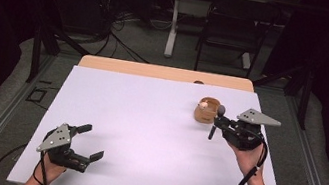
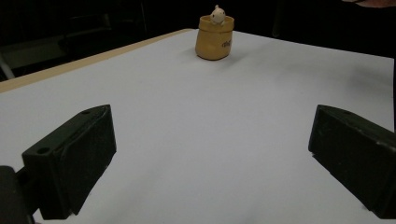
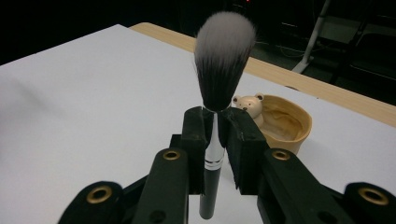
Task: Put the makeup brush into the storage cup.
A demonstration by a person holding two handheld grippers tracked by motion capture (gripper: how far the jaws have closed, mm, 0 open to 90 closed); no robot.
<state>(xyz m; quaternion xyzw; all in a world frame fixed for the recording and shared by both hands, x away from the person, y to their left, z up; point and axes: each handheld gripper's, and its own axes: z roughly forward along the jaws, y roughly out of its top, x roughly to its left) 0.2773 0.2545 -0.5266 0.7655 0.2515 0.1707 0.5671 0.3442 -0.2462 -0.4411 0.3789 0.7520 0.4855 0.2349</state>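
Note:
A makeup brush (image 3: 223, 60) with dark, white-tipped bristles stands upright between the jaws of my right gripper (image 3: 215, 130), which is shut on its silver ferrule. In the high view the brush (image 1: 216, 121) is held just right of a small tan cup (image 1: 206, 111) with a bear figure on its rim; the right gripper (image 1: 218, 124) hovers above the white sheet. From the right gripper view the cup (image 3: 285, 122) lies just behind the jaws. My left gripper (image 1: 92, 142) rests at the near left, open and holding nothing. Far ahead of its jaws stands the cup (image 2: 215, 37).
A white sheet (image 1: 145, 135) covers most of the wooden table (image 1: 165, 73). Beyond the table's far edge stand a black chair (image 1: 234, 28) and a white desk leg (image 1: 174, 23), with cables on the floor.

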